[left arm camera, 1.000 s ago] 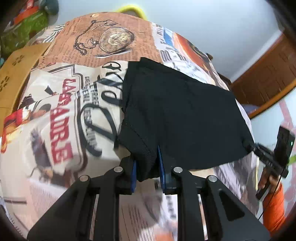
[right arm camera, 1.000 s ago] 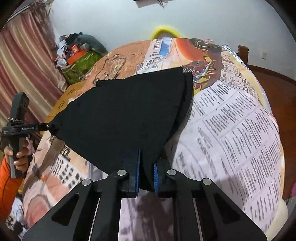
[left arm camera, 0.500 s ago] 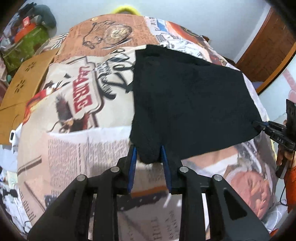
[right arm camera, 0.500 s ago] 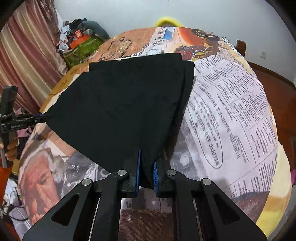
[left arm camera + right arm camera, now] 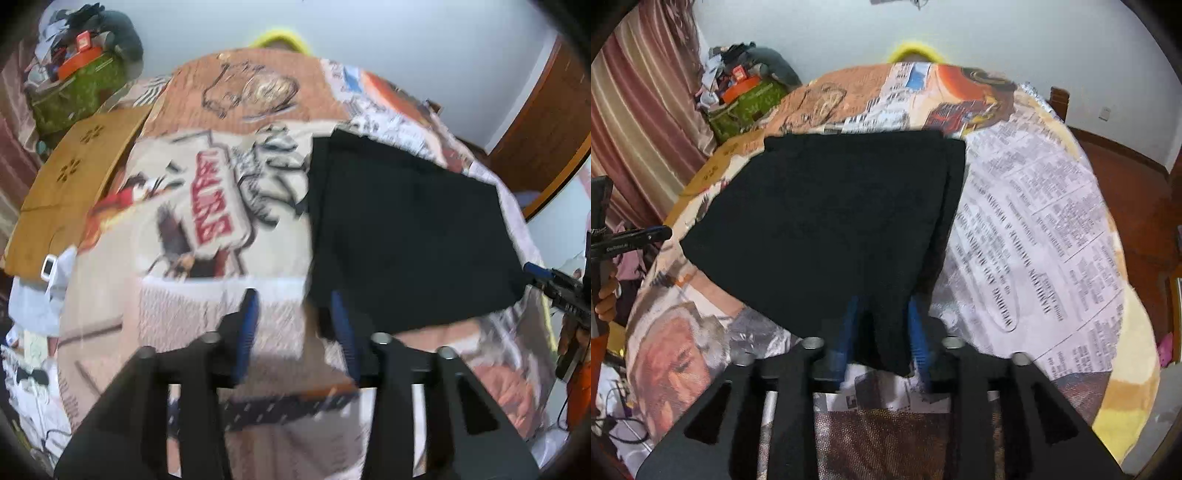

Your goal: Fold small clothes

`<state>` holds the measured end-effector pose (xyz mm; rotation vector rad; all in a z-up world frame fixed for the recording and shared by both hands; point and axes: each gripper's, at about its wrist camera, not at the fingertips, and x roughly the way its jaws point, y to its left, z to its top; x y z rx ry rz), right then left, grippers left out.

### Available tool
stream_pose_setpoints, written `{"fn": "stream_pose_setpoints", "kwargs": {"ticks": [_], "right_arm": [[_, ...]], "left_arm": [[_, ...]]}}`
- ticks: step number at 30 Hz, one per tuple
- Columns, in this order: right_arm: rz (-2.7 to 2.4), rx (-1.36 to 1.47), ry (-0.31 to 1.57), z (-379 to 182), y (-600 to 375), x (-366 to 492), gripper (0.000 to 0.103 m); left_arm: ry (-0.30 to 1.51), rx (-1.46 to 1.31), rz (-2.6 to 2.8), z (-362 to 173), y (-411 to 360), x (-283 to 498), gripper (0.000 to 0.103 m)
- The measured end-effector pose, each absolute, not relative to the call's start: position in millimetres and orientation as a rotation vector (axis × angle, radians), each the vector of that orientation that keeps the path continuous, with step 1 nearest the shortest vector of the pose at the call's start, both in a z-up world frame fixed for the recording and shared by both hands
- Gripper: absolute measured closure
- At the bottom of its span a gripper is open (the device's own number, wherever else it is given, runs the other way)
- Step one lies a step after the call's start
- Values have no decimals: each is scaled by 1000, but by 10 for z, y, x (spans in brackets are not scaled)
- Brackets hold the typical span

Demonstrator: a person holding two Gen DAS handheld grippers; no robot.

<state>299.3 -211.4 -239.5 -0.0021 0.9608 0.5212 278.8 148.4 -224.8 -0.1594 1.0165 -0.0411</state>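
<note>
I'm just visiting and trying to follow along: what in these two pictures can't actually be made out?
- Black garment: its type, in both views; it lies folded, dark and featureless.
- Its near corner, right wrist view: whether it touches the opening right gripper's blue pads, blurred.
- Left gripper, also opening: the cloth edge beside its pad is smeared by motion.
- Printed bedspread: small text unreadable, blur.
- Person: only a hand at the edge.

The garment point(image 5: 406, 236) is being borne flat by the printed cover point(image 5: 207, 306). Its near corners are lying at the two grippers, left gripper point(image 5: 291, 314) and right gripper point(image 5: 882, 325). A box point(image 5: 74, 188) is lying left of the cover, with clutter point(image 5: 746, 88) piled behind it.
</note>
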Motion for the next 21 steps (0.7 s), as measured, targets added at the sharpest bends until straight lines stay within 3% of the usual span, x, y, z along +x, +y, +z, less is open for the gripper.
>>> {"fn": "stream_pose_setpoints", "kwargs": {"ticks": [7,21], "right_arm": [[492,30,886,-2238,-2208,3116,48],[502,99,934,-2571,-2131,3554,47]], "left_arm": [[1015,-171,-78,-2276,1265,3330,44],[1122,-298,-138,-2800,1295,4131,44]]}}
